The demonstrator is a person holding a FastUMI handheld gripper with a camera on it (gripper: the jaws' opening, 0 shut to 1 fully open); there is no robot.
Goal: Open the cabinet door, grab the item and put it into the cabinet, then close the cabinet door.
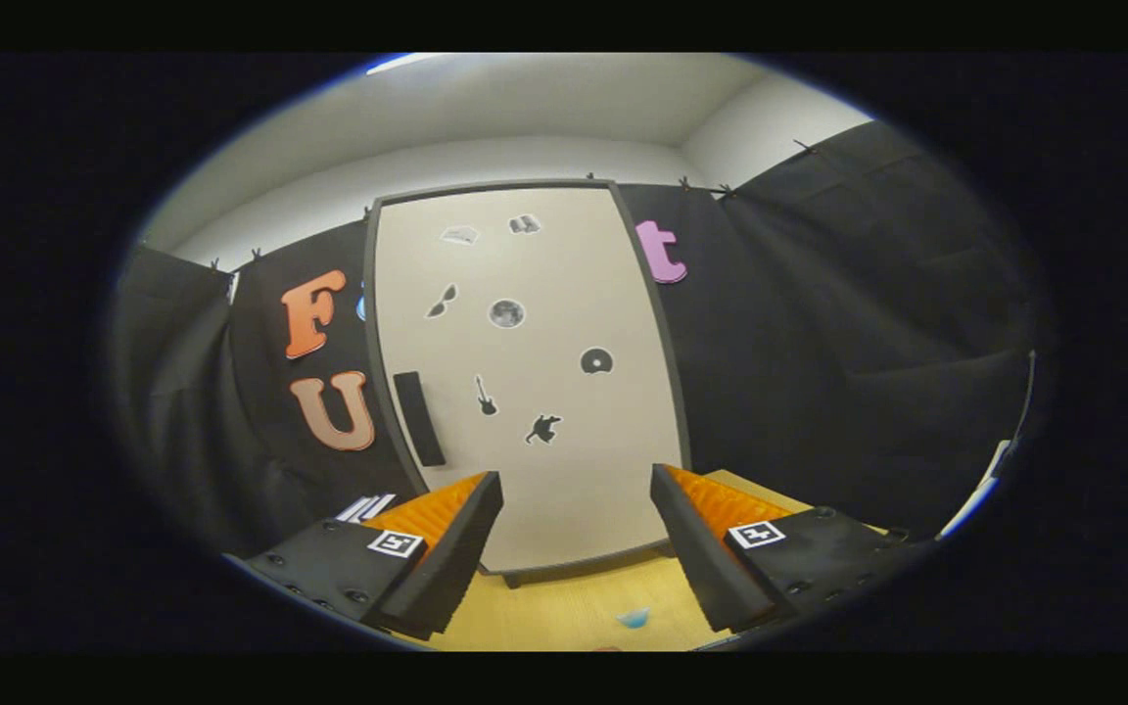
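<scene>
We face the cabinet (525, 372), door shut, handle (419, 418) untouched; our tool (576, 534) is spread wide, holding nothing. Opening, loading and closing all remain, we judge.

matt smooth cabinet door (564, 431), pale wood-grain table (564, 612), matt black cloth wall (819, 343)

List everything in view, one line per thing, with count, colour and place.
cabinet door: one, cream with a dark frame, shut, standing beyond the fingers.
handle: one, black, upright bar near the door's left edge.
stickers: about eight, black and grey, scattered over the door.
table: one, light wood, under the cabinet and between the fingers.
small blue item: one, on the table just ahead of the fingers; what it is cannot be told.
tool: one, fingers open, holding nothing.
</scene>
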